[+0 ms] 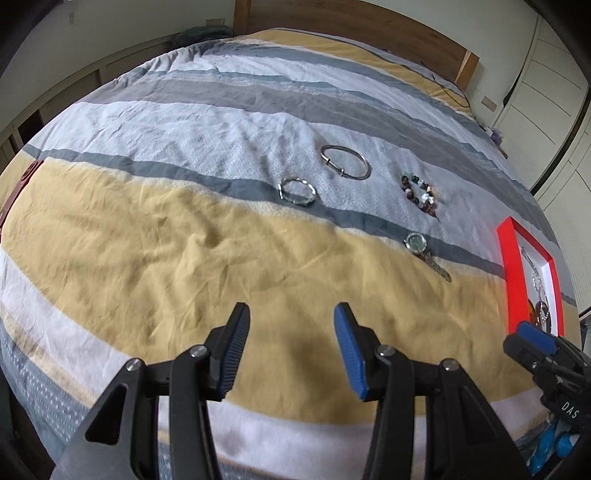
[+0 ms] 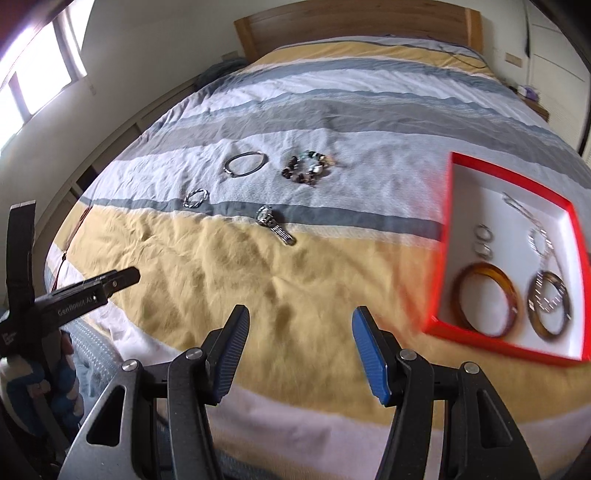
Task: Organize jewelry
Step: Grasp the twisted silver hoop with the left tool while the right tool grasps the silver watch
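Note:
A red box (image 2: 448,236) with a white inside lies on the bed at the right; it also shows in the left wrist view (image 1: 506,273). It holds an amber bangle (image 2: 487,299), a dark bangle (image 2: 550,304), two rings (image 2: 484,240) and a chain. On the bedspread lie a silver bangle (image 1: 345,161) (image 2: 245,163), a twisted silver bracelet (image 1: 297,191) (image 2: 196,197), a beaded bracelet (image 1: 419,192) (image 2: 306,168) and a watch (image 1: 424,251) (image 2: 275,223). My left gripper (image 1: 291,350) is open and empty, short of the jewelry. My right gripper (image 2: 299,354) is open and empty, left of the box.
The striped yellow, grey and white bedspread (image 1: 184,229) is wrinkled. A wooden headboard (image 2: 362,26) stands at the far end. A reddish cord lies at the bed's left edge (image 2: 70,243). White cabinets (image 1: 546,92) stand to the right.

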The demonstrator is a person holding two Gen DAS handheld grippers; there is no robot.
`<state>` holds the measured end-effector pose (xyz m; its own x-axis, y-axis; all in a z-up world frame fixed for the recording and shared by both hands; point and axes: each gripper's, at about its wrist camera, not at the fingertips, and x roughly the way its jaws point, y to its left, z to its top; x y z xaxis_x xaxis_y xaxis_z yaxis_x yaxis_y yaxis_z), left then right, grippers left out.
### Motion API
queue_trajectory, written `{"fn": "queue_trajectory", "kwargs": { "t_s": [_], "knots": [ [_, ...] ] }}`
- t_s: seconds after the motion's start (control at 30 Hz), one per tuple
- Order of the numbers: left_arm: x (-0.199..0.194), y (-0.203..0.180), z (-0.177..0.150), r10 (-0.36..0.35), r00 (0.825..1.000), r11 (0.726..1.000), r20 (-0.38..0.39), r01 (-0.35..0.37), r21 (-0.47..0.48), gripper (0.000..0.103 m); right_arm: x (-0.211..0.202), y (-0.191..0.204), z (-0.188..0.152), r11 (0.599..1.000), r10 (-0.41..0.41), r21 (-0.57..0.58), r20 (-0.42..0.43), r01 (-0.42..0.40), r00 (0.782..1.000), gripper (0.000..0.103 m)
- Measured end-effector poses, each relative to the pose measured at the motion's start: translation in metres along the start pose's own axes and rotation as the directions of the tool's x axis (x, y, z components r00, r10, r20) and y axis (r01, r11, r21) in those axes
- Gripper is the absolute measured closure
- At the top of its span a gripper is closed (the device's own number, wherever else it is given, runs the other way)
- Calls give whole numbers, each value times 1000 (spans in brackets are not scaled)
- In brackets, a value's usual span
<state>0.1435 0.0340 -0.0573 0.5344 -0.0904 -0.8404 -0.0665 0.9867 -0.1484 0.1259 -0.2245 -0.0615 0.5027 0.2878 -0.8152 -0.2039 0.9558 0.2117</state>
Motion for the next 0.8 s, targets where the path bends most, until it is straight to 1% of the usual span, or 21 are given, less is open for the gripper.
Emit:
{"fn": "queue_trajectory", "kwargs": {
  "t_s": [0.1,0.23,0.37,0.57,0.73,0.8],
  "knots": [
    [21,-1,23,-18,1000,1000,-8,18,18,58,24,4,15,999,28,-26,-18,-29,999,46],
    [53,-4,51,-7,1000,999,-18,8,54,58,57,13,39,996,57,-72,-32,-59,998,46],
    [82,-3,71,2,1000,998,-29,0,62,58,85,18,58,991,83,-102,-40,-87,996,46],
    [110,-4,82,21,1000,996,-20,-19,88,58,114,22,70,984,104,-137,-52,-110,993,46],
    [120,-6,83,33,999,995,6,-33,97,57,122,22,72,981,107,-160,-27,-110,994,46],
    [121,-7,81,41,999,994,23,-43,104,57,125,24,73,979,102,-174,-15,-103,995,53]
  ]
}}
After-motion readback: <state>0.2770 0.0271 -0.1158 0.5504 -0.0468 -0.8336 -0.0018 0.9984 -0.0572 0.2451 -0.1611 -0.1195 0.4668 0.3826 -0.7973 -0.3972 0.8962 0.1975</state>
